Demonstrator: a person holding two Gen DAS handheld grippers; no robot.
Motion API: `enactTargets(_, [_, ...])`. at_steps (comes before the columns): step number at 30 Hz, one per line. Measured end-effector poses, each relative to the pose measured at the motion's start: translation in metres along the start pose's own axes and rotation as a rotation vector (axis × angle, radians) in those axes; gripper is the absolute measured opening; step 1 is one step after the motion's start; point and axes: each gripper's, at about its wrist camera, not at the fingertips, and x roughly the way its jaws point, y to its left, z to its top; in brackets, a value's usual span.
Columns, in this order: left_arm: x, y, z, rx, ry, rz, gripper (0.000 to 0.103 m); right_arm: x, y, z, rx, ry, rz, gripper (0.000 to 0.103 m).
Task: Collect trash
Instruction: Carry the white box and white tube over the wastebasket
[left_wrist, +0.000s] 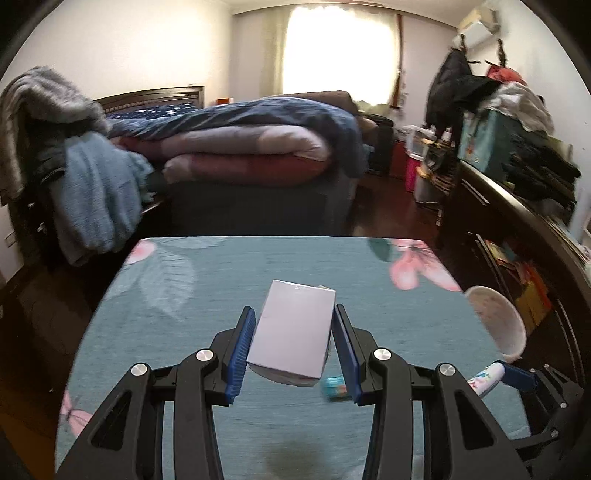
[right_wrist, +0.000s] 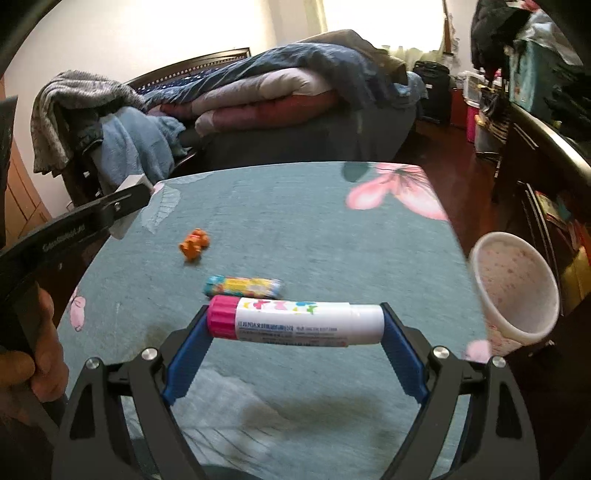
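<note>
My left gripper (left_wrist: 293, 311) is shut on a pale rectangular box (left_wrist: 291, 338), held tilted above the teal flowered tablecloth (left_wrist: 177, 332). My right gripper (right_wrist: 295, 309) is shut on a white glue stick (right_wrist: 295, 325) with a pink cap, gripped end to end across its blue pads. On the cloth (right_wrist: 295, 221) lie an orange crumpled piece (right_wrist: 194, 248) and a colourful small tube (right_wrist: 243, 286). A white, pink-speckled bin (right_wrist: 513, 291) stands off the table's right edge, also visible as the bin (left_wrist: 495, 321). The left gripper (right_wrist: 92, 218) with the box (right_wrist: 129, 184) shows at far left.
A hand (right_wrist: 37, 354) grips the left tool's handle. Behind the table is a bed piled with quilts (left_wrist: 240, 144), and a chair draped with clothes (left_wrist: 85, 184) at the left. Dark shelving with clutter (left_wrist: 517, 206) runs along the right. A small teal item (left_wrist: 334, 387) lies under the box.
</note>
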Motion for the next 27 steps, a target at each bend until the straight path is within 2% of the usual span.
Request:
enactTargets(14, [0.016, -0.138, 0.007, 0.178, -0.007, -0.139, 0.043, -0.037, -0.103, -0.028, 0.129, -0.068, -0.091, 0.087])
enactTargets(27, [0.052, -0.256, 0.011, 0.294, 0.024, -0.280, 0.043, -0.055, -0.225, -0.047, 0.323, -0.120, -0.234, 0.087])
